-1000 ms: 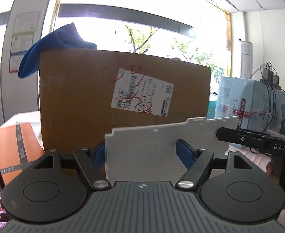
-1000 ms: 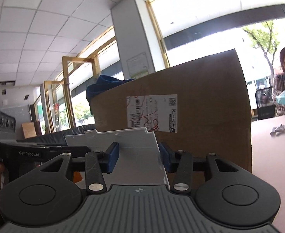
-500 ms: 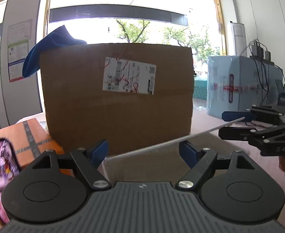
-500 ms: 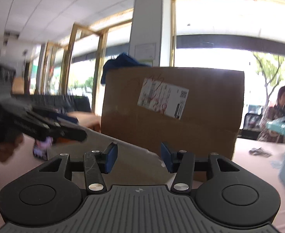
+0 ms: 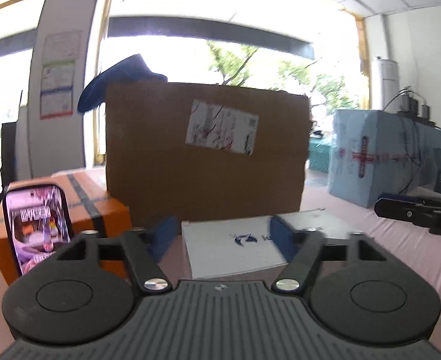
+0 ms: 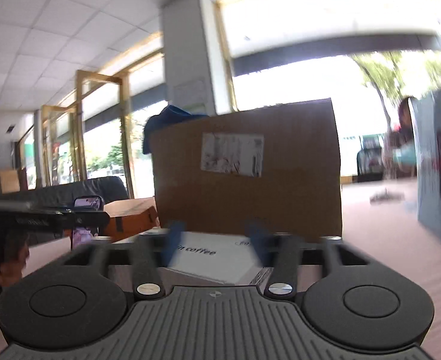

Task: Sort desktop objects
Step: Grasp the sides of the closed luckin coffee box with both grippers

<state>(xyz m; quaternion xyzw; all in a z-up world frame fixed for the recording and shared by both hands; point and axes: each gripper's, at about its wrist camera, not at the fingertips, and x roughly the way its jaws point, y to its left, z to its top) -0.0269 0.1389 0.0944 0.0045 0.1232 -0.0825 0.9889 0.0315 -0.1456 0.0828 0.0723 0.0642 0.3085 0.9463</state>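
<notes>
Both grippers level — over white box (image 5: 235, 247)

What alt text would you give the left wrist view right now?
The left gripper is open over a flat white box lying on the pink table, in front of a large cardboard box. A phone leans on an orange box at left; the right gripper enters at right.
</notes>
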